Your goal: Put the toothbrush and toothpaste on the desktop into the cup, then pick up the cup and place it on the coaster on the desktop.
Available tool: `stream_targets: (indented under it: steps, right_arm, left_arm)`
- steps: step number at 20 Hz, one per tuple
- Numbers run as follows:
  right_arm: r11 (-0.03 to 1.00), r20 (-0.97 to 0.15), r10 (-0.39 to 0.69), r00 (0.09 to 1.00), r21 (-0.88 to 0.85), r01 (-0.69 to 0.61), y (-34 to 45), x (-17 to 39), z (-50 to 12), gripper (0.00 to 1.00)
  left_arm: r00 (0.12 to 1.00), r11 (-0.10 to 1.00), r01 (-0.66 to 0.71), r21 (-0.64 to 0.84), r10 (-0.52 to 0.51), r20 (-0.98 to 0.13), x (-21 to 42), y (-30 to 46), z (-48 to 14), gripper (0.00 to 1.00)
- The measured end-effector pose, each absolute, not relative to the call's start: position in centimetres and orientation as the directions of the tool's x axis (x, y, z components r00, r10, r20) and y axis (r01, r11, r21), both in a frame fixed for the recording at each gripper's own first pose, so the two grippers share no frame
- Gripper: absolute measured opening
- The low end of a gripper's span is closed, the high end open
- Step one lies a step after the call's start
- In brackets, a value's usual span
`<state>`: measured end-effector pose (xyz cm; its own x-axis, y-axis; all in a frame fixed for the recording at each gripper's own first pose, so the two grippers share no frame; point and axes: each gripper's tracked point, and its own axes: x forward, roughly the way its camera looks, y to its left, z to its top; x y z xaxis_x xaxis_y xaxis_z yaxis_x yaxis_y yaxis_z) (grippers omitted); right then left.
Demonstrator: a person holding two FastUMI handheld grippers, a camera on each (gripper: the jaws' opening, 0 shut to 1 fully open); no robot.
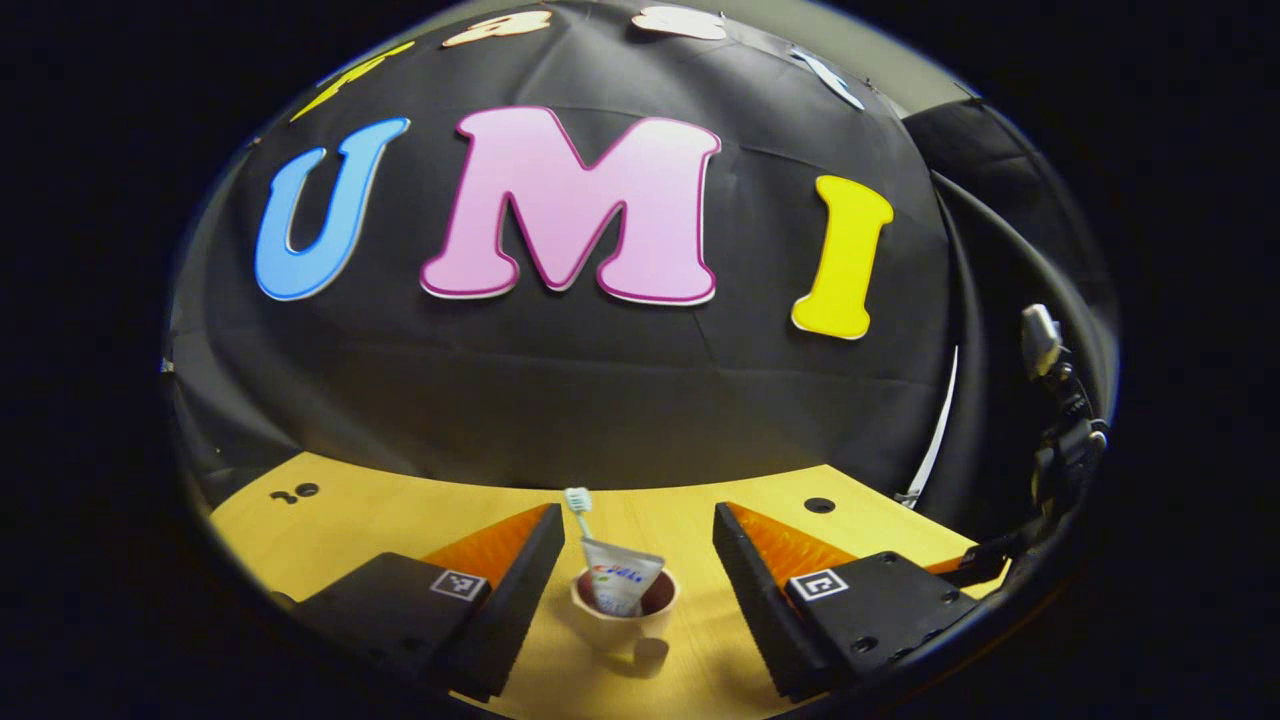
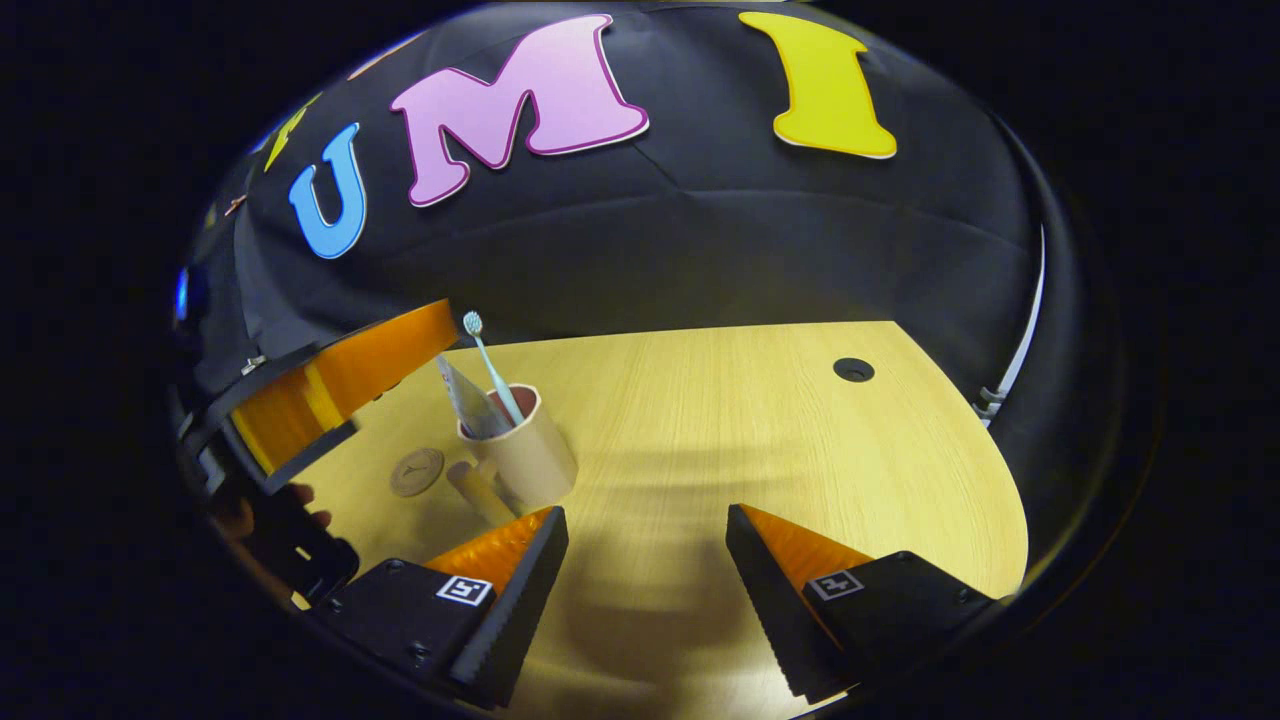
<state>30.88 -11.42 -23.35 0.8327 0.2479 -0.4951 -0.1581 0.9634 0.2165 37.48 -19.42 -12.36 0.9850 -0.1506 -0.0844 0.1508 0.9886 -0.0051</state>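
A beige cup (image 1: 622, 612) with a dark red inside stands on the wooden desktop (image 1: 400, 520), its handle (image 1: 650, 655) turned toward the camera. The toothpaste tube (image 1: 622, 582) and the toothbrush (image 1: 578, 503) stand in it, bristles up. My left gripper (image 1: 637, 514) is open; the cup shows low in the gap between its fingers, untouched. In the right gripper view the cup (image 2: 525, 455) holds the toothbrush (image 2: 490, 368) and the toothpaste (image 2: 462, 402). A round wooden coaster (image 2: 416, 470) lies just left of it. My right gripper (image 2: 645, 516) is open over bare desktop, right of the cup.
The left gripper (image 2: 400, 385) and the hand (image 2: 290, 505) holding it hang at the left, above the coaster. Round holes (image 2: 853, 369) (image 1: 819, 505) pierce the desktop near its far edge. Black cables and a connector (image 1: 1060, 400) hang at the right; a white cable (image 2: 1010, 380) runs down the wall.
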Motion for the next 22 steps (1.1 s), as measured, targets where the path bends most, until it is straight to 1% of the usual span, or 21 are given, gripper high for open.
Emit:
stream_targets:
  steps: [1,3,6,7,9,12,19,22]
  right_arm:
    - [0.960,-0.502,0.260,0.825,0.223,-0.167,-11.1,31.2,-22.8,0.98]
    - [0.956,-0.526,0.277,0.804,0.232,-0.178,-10.2,32.2,-21.6,0.98]
    - [0.950,-0.583,0.305,0.753,0.236,-0.202,-8.6,32.8,-21.0,0.98]
    - [0.952,-0.608,0.305,0.733,0.228,-0.206,-8.0,33.3,-20.9,0.98]
    - [0.963,-0.674,0.269,0.688,0.181,-0.199,-7.7,33.6,-21.7,0.98]
    - [0.960,-0.730,0.272,0.627,0.161,-0.229,-6.0,33.8,-21.6,0.98]
    - [0.945,-0.807,0.271,0.525,0.119,-0.304,-1.0,34.8,-21.8,0.98]
    - [0.938,-0.851,0.279,0.444,0.143,-0.317,1.7,34.6,-23.4,0.98]
  left_arm:
    - [0.988,0.991,0.134,0.002,-0.134,-0.081,36.2,-18.3,-12.0,0.96]
    - [0.991,0.995,0.096,0.007,-0.095,-0.092,33.5,-16.0,-11.6,0.96]
    - [0.988,0.999,0.046,0.015,-0.044,-0.146,29.5,-12.8,-12.5,0.96]
    - [0.985,0.999,0.042,0.023,-0.038,-0.171,28.3,-12.3,-13.2,0.96]
    - [0.977,0.999,0.042,0.029,-0.035,-0.212,25.7,-11.4,-14.2,0.96]
    - [0.961,0.999,0.047,0.017,-0.040,-0.274,22.6,-10.9,-15.9,0.96]
    - [0.958,0.998,0.014,-0.060,-0.031,-0.285,19.5,-10.7,-16.5,0.97]
    - [0.952,0.996,0.001,-0.092,-0.029,-0.304,18.5,-9.9,-17.2,0.97]
